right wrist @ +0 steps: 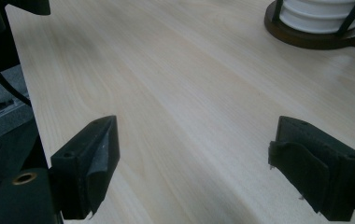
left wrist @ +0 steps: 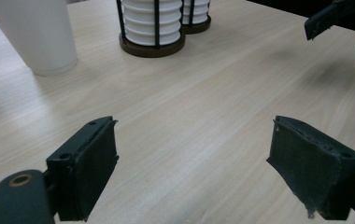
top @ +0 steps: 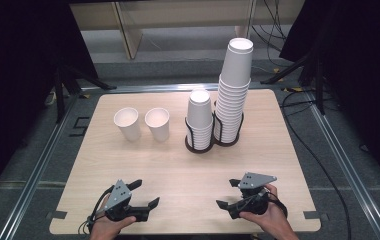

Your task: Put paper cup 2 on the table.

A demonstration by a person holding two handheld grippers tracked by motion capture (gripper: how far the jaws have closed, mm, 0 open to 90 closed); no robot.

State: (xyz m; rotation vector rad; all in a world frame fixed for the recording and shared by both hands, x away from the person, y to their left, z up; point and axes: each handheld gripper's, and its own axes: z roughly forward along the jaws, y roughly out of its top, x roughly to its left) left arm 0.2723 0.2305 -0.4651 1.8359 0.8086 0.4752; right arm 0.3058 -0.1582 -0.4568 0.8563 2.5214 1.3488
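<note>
Cups wait at the far half of the surface: two loose paper cups upright side by side, and to their right two black racks holding a short stack and a tall stack. Both grippers sit near the front edge, well apart from them. The left gripper has its fingers spread on nothing; the right gripper likewise.

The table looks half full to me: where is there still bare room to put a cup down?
The wide strip between the left gripper, the right gripper and the cups is bare, as are both side edges of the table. It is crowded mid-back, where two loose cups stand beside two racked stacks.
</note>
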